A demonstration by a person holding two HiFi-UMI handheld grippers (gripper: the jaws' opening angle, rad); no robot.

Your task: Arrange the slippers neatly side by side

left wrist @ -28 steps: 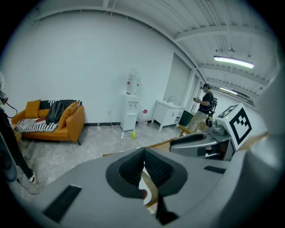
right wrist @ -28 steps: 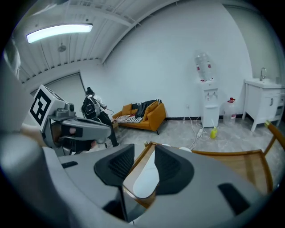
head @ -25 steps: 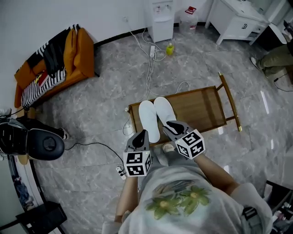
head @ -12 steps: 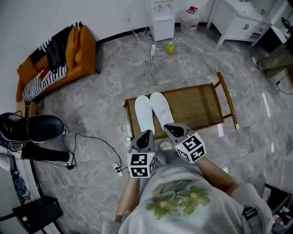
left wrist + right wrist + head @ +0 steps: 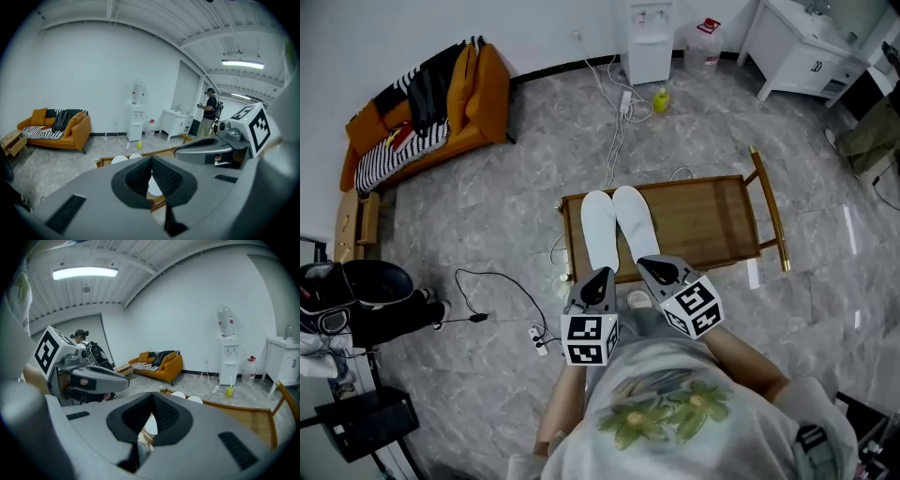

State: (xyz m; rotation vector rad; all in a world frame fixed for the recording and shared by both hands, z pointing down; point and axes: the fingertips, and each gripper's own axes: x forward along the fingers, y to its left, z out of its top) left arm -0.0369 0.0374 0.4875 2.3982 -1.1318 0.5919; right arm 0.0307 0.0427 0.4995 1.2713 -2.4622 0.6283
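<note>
Two white slippers, the left slipper (image 5: 598, 231) and the right slipper (image 5: 636, 223), lie side by side and touching on the left part of a low wooden table (image 5: 703, 220), toes pointing away from me. Both grippers hover near my body, short of the table's front edge. My left gripper (image 5: 598, 279) is shut with nothing in it, and my right gripper (image 5: 656, 267) is shut and empty too. In the left gripper view the slippers (image 5: 129, 158) show beyond the closed jaws, and in the right gripper view the slippers (image 5: 186, 398) lie on the table (image 5: 248, 420).
An orange sofa (image 5: 422, 103) with striped cushions stands at the back left. A water dispenser (image 5: 649, 37), a white cabinet (image 5: 802, 47), a yellow bottle (image 5: 661, 99) and cables with a power strip (image 5: 623, 103) lie behind the table. A black chair (image 5: 366, 300) stands at left. A person (image 5: 206, 117) stands far off.
The slippers have stayed in place on the table. Both grippers have drawn back slightly toward my body, and my head view has shifted a little.
</note>
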